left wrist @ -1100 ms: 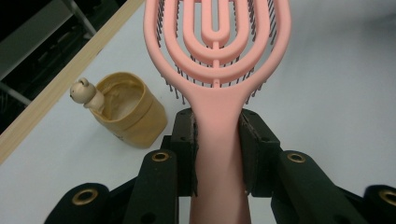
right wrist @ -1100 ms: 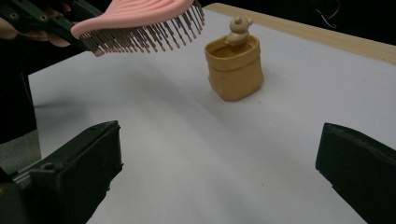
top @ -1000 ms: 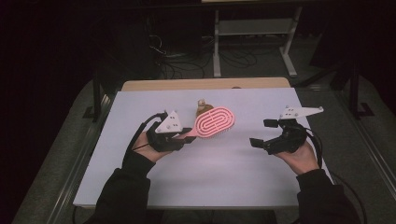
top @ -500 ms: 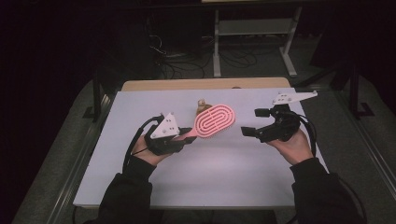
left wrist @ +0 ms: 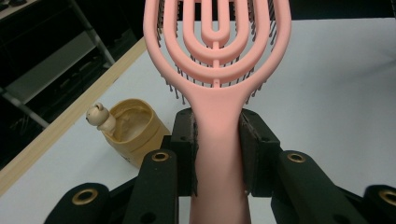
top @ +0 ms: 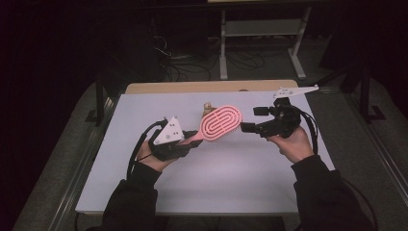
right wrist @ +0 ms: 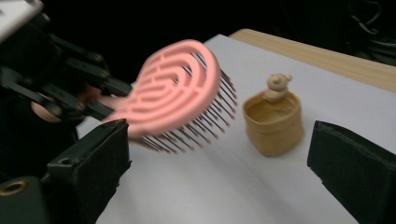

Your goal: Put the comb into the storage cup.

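Observation:
A pink vented hairbrush [top: 221,122] is held up over the white table, bristles turned toward the far side. My left gripper [top: 192,138] is shut on its handle; in the left gripper view the pads [left wrist: 184,154] press both sides of the brush handle [left wrist: 217,154]. A small tan cup [top: 208,107] with a bear figure on its rim stands just behind the brush head. My right gripper [top: 250,119] hovers open to the right of the brush head, pointing at it. Its jaws have just been closing a little, with nothing gripped between them. The right gripper view shows the brush [right wrist: 173,93] and cup [right wrist: 273,123] beyond my right gripper [right wrist: 219,149].
The white table [top: 216,192] has a wooden strip [top: 192,87] along its far edge. Beyond it the floor is dark, with cables and a metal stand [top: 260,29]. Both forearms come in from the bottom edge.
My right gripper rose and moved left toward the brush head. The left gripper and the brush stayed where they were.

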